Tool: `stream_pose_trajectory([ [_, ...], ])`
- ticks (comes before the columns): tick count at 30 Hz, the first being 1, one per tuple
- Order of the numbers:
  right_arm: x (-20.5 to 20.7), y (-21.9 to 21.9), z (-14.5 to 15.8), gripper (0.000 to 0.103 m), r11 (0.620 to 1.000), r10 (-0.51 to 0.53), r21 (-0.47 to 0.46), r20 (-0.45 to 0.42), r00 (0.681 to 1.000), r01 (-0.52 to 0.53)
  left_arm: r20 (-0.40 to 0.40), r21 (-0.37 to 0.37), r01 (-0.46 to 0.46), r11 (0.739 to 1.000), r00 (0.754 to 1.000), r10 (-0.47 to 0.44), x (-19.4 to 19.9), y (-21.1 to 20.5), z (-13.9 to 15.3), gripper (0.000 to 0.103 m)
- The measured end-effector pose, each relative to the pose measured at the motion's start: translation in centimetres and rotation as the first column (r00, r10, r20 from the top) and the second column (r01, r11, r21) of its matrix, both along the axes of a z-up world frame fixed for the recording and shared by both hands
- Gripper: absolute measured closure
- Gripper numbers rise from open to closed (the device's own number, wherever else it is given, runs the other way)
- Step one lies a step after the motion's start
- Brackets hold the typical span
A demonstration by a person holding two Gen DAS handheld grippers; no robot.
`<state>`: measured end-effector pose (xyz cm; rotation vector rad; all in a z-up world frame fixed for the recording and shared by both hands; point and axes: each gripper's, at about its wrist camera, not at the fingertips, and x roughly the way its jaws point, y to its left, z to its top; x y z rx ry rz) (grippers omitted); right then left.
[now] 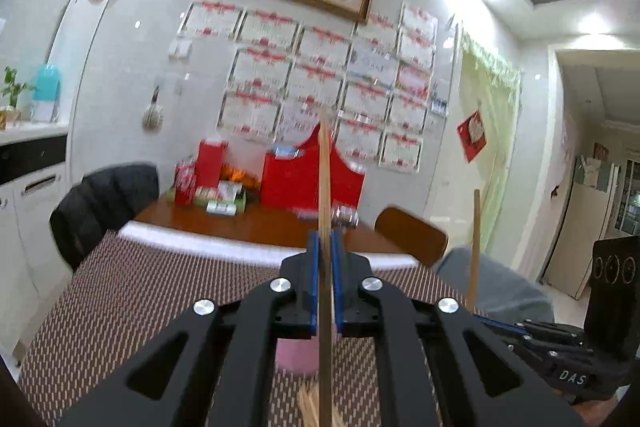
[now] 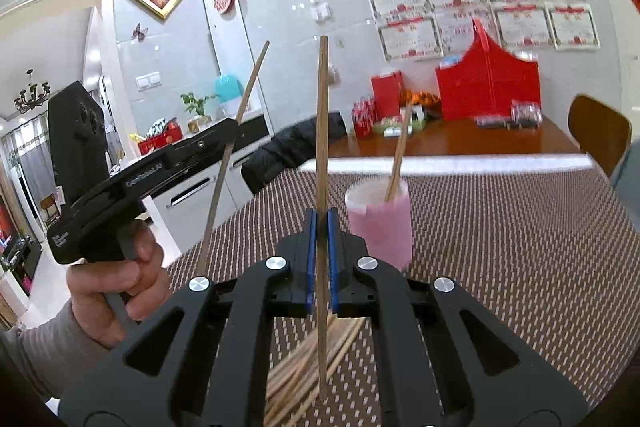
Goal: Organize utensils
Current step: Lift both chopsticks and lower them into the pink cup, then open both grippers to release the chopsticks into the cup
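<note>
My left gripper (image 1: 325,247) is shut on a wooden chopstick (image 1: 325,187) that stands upright between its blue pads. My right gripper (image 2: 321,227) is shut on another wooden chopstick (image 2: 322,131), also upright. A pink cup (image 2: 380,223) stands on the woven mat just right of the right gripper and holds one chopstick (image 2: 398,159). In the left wrist view the cup (image 1: 296,355) shows below the gripper. A pile of loose chopsticks (image 2: 308,359) lies on the mat under the right gripper. The left gripper (image 2: 236,131) with its slanted chopstick also shows in the right wrist view.
A brown-and-white woven mat (image 2: 500,247) covers the near table. Behind it, a wooden table (image 2: 460,143) carries red boxes, cans and a jar. A dark jacket hangs on a chair (image 1: 104,203) at the left; a wooden chair (image 2: 596,131) stands at the right.
</note>
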<state>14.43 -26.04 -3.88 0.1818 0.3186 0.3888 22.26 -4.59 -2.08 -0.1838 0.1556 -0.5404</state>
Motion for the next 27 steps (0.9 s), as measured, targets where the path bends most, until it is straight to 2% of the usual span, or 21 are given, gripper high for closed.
stream_pose_trajectory([
  [7, 5.5, -0.6, 5.5, 0.098, 1.0, -0.009, 0.017, 0.091, 0.996, 0.008, 0.164, -0.047, 0.046, 0.998, 0.986, -0.038, 3.7, -2.1, 3.7, 0.097],
  [10, 7.9, -0.8, 6.9, 0.098, 1.0, -0.015, 0.017, 0.115, 0.993, 0.013, 0.195, -0.06, 0.063, 0.996, 0.979, -0.05, 6.0, -3.3, 4.1, 0.097],
  [14, 11.2, -1.2, 7.6, 0.098, 0.999, -0.017, 0.032, 0.122, 0.992, 0.013, 0.187, -0.089, 0.08, 0.993, 0.98, -0.063, 9.4, -4.6, 3.5, 0.097],
  [19, 14.7, -1.5, 7.3, 0.098, 0.999, -0.013, 0.039, 0.116, 0.993, 0.008, 0.148, -0.095, 0.089, 0.991, 0.986, -0.074, 13.1, -6.0, 1.1, 0.097],
  [27, 18.4, -1.6, 3.9, 0.097, 1.0, -0.007, 0.029, 0.046, 0.999, 0.005, 0.087, -0.087, 0.073, 0.994, 0.994, -0.065, 16.6, -6.6, -2.5, 0.097],
])
